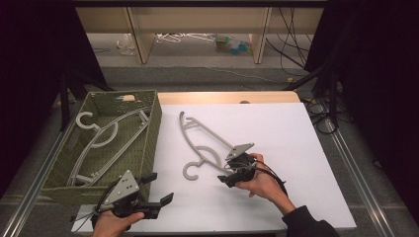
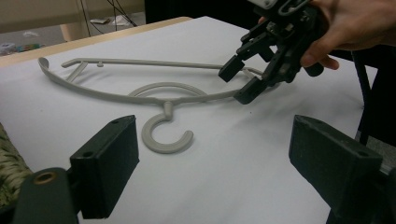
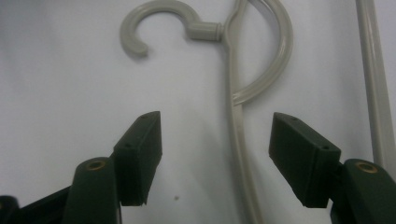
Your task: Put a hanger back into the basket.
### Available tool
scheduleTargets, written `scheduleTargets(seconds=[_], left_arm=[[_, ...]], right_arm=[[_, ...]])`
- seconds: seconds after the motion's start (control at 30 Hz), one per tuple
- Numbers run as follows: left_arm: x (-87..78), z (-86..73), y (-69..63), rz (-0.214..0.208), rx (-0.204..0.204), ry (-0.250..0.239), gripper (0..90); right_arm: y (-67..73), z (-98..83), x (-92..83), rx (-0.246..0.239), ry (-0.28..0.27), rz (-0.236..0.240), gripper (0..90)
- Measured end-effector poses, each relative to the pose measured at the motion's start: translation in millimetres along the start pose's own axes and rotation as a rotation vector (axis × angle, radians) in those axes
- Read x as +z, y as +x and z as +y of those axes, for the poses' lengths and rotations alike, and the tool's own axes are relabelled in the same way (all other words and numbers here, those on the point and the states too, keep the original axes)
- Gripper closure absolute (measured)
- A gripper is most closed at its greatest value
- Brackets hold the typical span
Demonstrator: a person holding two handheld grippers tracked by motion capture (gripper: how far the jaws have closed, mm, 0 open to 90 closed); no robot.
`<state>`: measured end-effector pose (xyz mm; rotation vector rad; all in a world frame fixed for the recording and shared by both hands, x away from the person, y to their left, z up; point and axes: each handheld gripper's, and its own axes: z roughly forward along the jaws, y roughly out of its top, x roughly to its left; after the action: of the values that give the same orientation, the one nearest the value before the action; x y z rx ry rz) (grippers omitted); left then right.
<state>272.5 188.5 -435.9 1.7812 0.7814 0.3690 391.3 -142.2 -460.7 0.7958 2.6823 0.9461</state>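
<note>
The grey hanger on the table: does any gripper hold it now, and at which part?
Nothing is held yet. The right gripper has its open jaws on either side of the hanger arm, near the hook, pads not touching. The left gripper is open and apart from it.

Grey plastic hanger (image 1: 205, 143) lies flat on the white table (image 1: 296, 148).
</note>
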Motion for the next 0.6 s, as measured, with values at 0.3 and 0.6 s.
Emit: scheduleTargets(seconds=[0.3, 0.6], left_arm=[[-0.2, -0.2, 0.3, 0.003, 0.002, -0.001, 16.2], [-0.4, 0.0, 0.2, 0.007, 0.01, 0.007, 16.3]], right_arm=[[-11.2, 12.6, 23.0, 0.028, 0.124, 0.031, 54.7], [-17.3, 18.9, 26.2, 0.016, 0.191, 0.017, 73.7]])
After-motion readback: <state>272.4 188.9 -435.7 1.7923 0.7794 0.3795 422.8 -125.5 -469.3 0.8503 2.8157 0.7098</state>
